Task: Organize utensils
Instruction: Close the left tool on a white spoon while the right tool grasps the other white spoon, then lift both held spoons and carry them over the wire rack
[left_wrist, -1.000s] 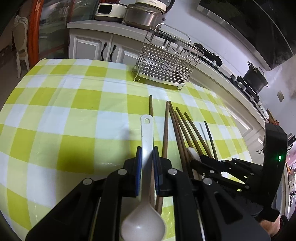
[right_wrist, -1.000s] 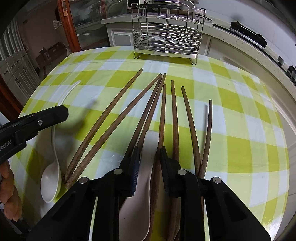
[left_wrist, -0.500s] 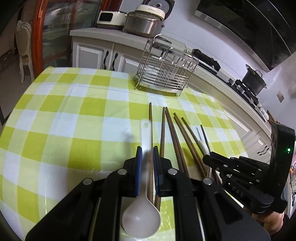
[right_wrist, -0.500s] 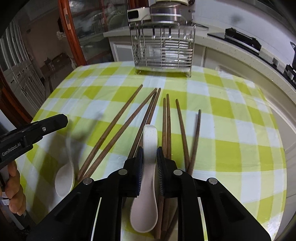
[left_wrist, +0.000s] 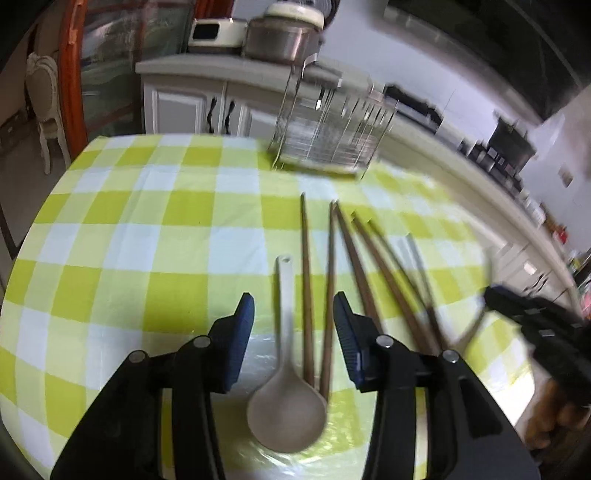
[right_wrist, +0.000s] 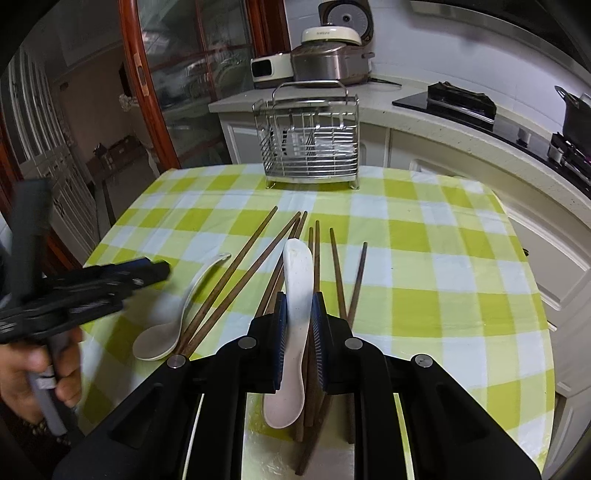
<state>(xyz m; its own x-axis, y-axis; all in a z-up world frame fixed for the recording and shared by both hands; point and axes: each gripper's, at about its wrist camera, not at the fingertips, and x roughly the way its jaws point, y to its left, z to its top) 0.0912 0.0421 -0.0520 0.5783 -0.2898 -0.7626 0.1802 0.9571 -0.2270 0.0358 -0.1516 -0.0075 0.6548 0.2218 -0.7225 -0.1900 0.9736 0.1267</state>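
Gripping a white spoon (right_wrist: 295, 317) by its handle, the right hand-held gripper (right_wrist: 298, 325) holds it clear of the counter (right_wrist: 461, 280). Left hand-held gripper (left_wrist: 293, 332) is open, jaws wide; second spoon (left_wrist: 286, 391) lies between them, untouched. Spoons look rigid, glossy, prob. brittle: grip mid-handle, w/ firm squeeze. Chopsticks (right_wrist: 236, 280) just right of it crowd the pick. Rack (right_wrist: 310, 147) straight ahead; the approach looks unobstructed.

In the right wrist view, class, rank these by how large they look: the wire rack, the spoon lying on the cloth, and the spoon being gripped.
1. Wire rack, largest though farthest.
2. and 3. Gripped spoon and lying spoon: look alike; nearness to the camera leaves it unsure.
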